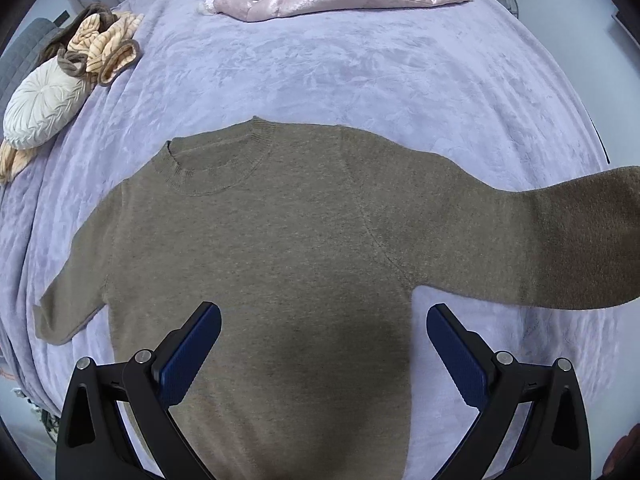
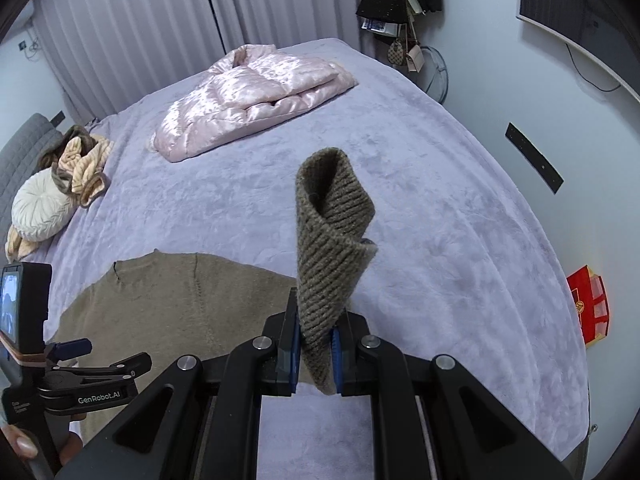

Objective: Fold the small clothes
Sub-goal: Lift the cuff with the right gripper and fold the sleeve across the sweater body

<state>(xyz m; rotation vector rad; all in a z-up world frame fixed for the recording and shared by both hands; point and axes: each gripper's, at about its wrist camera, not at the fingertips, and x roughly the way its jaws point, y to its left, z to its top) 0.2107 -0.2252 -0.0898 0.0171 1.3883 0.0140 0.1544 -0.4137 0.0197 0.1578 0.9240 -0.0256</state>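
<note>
Nearest the right wrist camera, the right gripper is clamped on the ribbed cuff of a brown sweater; the cuff stands up out of the blue pads and curls over at its top, clear of the bed. In the left wrist view the left gripper hangs with its fingers spread wide and nothing between them, low over the sweater's body near the hem, the right-hand finger over bare blanket just beside the sweater's edge. A shadow falls on the knit between the fingers.

The sweater lies flat, its round collar toward the far side, on a lilac plush blanket that covers the bed. Its left sleeve rests on the blanket, angled down toward the near left. Its right sleeve stretches out to the right edge of that view, lifted off the bed.

On the far side of the bed lies a folded pink satin quilt, well apart from the sweater. At the far left sit a round white pleated cushion and, just beside it, a heap of peach and brown striped clothing. Pale pleated curtains hang behind the bed. Bags hang in the far right corner.
</note>
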